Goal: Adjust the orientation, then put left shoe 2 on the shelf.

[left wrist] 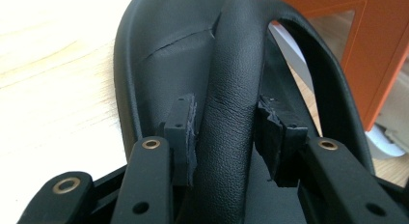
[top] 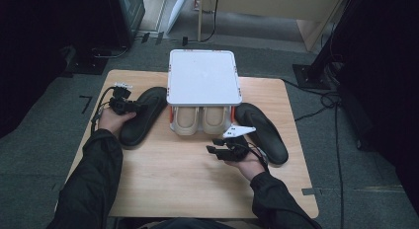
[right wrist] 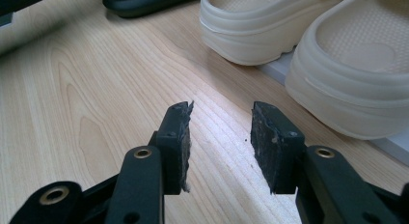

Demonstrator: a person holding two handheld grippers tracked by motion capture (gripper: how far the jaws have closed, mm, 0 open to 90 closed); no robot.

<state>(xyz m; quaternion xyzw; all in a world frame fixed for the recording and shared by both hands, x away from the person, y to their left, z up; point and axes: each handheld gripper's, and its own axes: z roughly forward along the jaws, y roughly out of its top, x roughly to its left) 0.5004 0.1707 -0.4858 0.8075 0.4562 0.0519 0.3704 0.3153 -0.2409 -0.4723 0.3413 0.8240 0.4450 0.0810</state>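
Two jaws around black slipper [left wrist: 193,60] strap [left wrist: 231,103]

Dim, dark-edged high view; bright, overexposed glare on the table [left wrist: 43,64] up close, foreground soft

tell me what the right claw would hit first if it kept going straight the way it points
Probably the pair of cream rubber clogs on the white shelf's lower tier: the open, empty right claw points across bare wooden table towards them, though depth is hard to judge.
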